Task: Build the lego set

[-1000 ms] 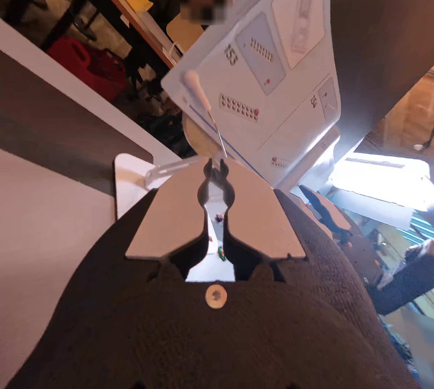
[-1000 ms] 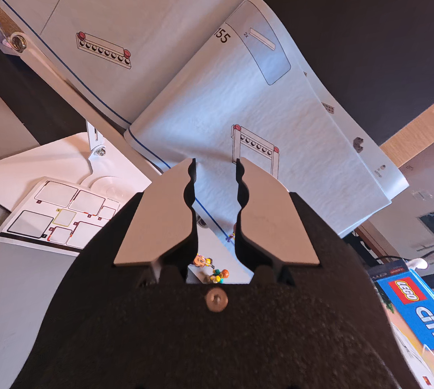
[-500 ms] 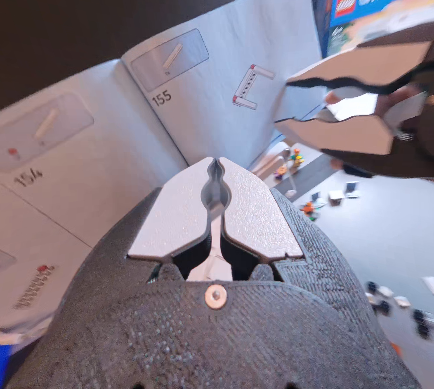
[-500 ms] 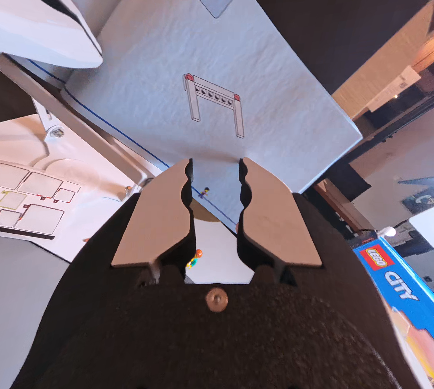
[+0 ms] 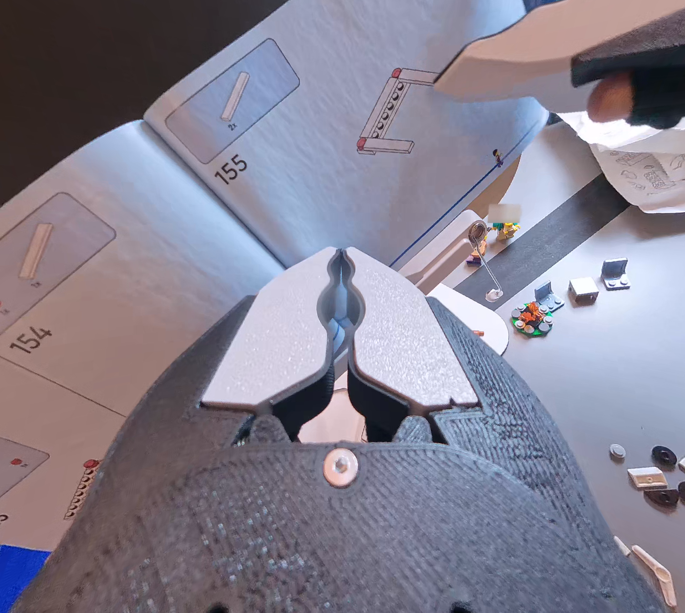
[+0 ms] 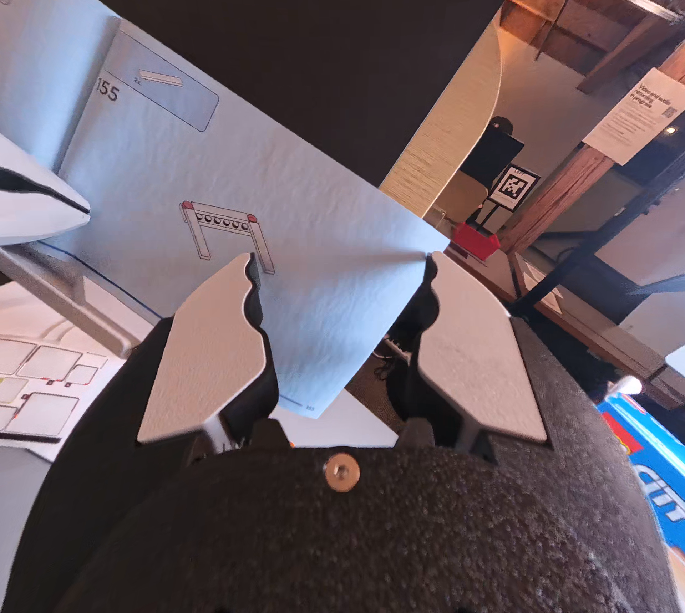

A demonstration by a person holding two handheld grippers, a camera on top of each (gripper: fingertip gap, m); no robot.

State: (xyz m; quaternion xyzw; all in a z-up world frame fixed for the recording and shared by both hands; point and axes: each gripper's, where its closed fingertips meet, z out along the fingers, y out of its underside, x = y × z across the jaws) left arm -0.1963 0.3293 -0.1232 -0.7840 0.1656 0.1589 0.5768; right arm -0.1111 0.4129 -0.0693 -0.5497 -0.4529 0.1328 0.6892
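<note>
The instruction booklet [image 5: 326, 135] stands open on a stand and fills both views [image 6: 230, 187]. My left gripper [image 5: 341, 254] is shut, with its tips right at the lower middle of the right-hand page. I see nothing between its pads. It also shows at the left edge of the right wrist view [image 6: 83, 215], lying over the page. My right gripper [image 6: 339, 258] is wide open around the page's lower right corner. The page edge reaches its right fingertip [image 6: 432, 261], but the pads do not press on it. One of its fingers [image 5: 519, 69] shows in the left wrist view.
Loose grey and black pieces [image 5: 582, 291], a small campfire build [image 5: 532, 317] and minifigures [image 5: 506, 230] lie on the grey table right of the stand. A wire page holder [image 5: 485, 273] hangs down. A sticker sheet [image 6: 44, 391] lies at the left, a blue box [image 6: 648, 465] at the right.
My right gripper's jaws opened wide and moved to the page's right corner. My left gripper closed fully, swung onto the open page, and has stayed shut since.
</note>
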